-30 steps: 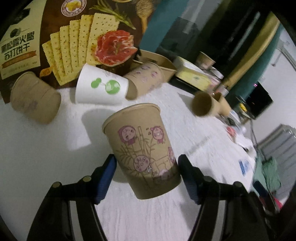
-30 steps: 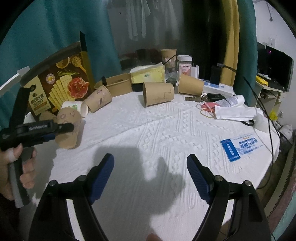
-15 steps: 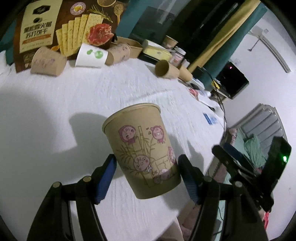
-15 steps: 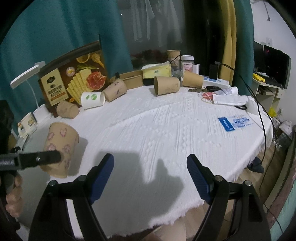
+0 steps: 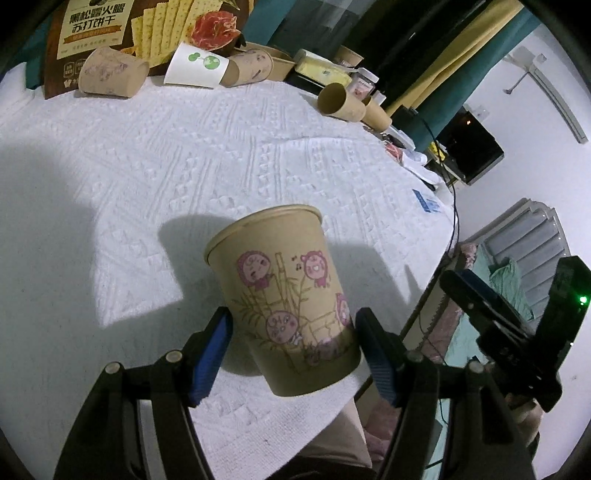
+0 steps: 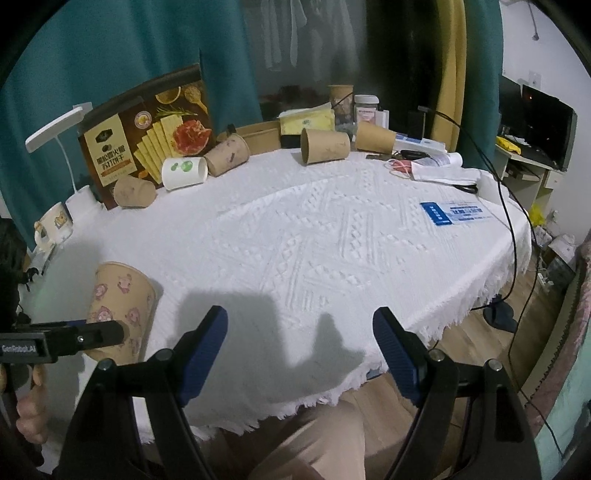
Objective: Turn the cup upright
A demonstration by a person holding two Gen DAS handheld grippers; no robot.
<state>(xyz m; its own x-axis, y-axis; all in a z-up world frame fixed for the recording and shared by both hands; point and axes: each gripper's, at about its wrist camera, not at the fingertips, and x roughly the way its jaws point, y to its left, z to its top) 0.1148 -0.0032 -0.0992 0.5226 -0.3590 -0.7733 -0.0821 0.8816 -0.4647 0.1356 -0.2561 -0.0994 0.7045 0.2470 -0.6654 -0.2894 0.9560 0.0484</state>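
In the left wrist view, our left gripper [image 5: 293, 328] squeezes the brown cup [image 5: 284, 299] low down on its sides. The cup's open top faces up, tipped a little. A second ago the cracker box [image 5: 110, 29] looked close; now it is far off, so we have carried the cup to the near edge of the table [image 5: 258, 147].

In the right wrist view, our right gripper [image 6: 301, 338] is wide and holds nothing. The cup is at the near left. We only need to set it down.
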